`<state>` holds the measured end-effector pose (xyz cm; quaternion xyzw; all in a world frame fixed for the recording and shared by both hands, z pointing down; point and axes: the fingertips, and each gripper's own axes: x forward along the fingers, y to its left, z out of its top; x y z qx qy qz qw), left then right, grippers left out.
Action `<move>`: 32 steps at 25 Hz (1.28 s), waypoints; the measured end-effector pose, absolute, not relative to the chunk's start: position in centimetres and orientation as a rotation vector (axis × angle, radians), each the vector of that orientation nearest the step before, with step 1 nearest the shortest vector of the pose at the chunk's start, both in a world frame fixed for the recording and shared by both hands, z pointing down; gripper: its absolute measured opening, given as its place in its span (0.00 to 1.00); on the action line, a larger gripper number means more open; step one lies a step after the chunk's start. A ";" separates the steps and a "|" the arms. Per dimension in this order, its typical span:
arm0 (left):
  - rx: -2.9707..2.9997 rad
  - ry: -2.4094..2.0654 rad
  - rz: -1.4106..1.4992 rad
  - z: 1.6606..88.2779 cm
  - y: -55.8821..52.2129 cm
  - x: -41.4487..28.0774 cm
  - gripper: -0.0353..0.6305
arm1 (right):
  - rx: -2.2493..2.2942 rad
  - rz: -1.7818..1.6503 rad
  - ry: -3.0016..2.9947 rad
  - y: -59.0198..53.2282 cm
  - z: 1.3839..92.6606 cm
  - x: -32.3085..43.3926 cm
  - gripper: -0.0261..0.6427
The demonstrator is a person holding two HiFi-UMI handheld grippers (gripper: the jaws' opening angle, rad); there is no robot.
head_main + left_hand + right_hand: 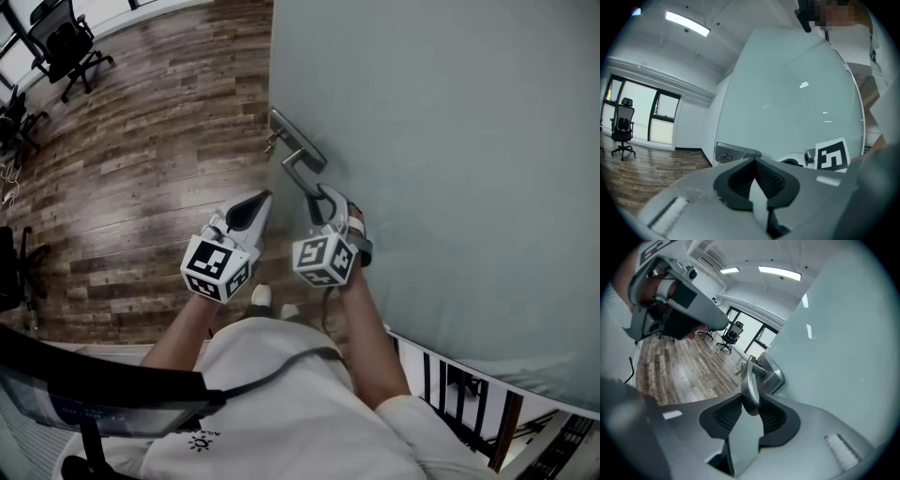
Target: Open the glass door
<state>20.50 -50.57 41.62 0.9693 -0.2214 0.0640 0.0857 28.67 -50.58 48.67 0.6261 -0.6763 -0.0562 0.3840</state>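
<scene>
The frosted glass door (450, 141) fills the right side of the head view. Its metal lever handle (298, 171) sticks out from a lock plate (295, 139) at the door's edge. My right gripper (323, 199) is shut on the free end of the lever. In the right gripper view the handle (749, 385) sits pinched between both ribbed pads (727, 414), with my right gripper (751, 411) pointing along it toward the plate (771, 373). My left gripper (258, 202) hangs just left of the handle, apart from it. Its jaws (754, 161) meet with nothing between them.
A wooden floor (141, 141) stretches left of the door, with office chairs (66, 42) at the far corner by the windows. A dark railing (469, 394) runs along the lower right. A small key or knob (270, 142) hangs at the lock plate.
</scene>
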 end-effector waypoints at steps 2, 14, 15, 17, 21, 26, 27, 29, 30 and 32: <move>2.899 -0.620 0.184 41.6 -50.8 20.4 0.06 | 1.613 -0.142 -1.706 -50.8 48.6 28.8 0.22; 2.943 -0.429 0.201 40.8 -51.0 23.4 0.06 | 1.712 -0.113 -1.595 -51.4 46.9 32.0 0.22; 2.943 -0.423 0.200 40.6 -51.0 23.5 0.06 | 1.719 -0.107 -1.585 -51.4 46.7 32.0 0.22; 2.948 -0.408 0.194 40.0 -50.6 23.7 0.06 | 1.735 -0.102 -1.564 -51.2 46.3 32.1 0.22; 2.939 -0.415 0.206 40.4 -51.9 26.9 0.06 | 1.763 -0.090 -1.540 -52.1 46.7 35.4 0.22; 2.934 -0.428 0.239 42.0 -55.0 34.3 0.06 | 1.787 -0.066 -1.531 -55.1 48.2 43.0 0.22; 2.936 -0.420 0.237 42.0 -55.1 34.7 0.06 | 1.793 -0.063 -1.524 -55.3 48.2 43.5 0.22; 2.938 -0.404 0.229 41.8 -55.2 35.4 0.06 | 1.804 -0.060 -1.508 -55.5 48.0 44.2 0.22; 2.938 -0.395 0.226 41.6 -55.3 35.7 0.06 | 1.809 -0.058 -1.502 -55.6 47.9 44.5 0.22; 2.941 -0.377 0.222 41.4 -55.4 36.4 0.06 | 1.816 -0.051 -1.491 -55.8 47.7 45.2 0.22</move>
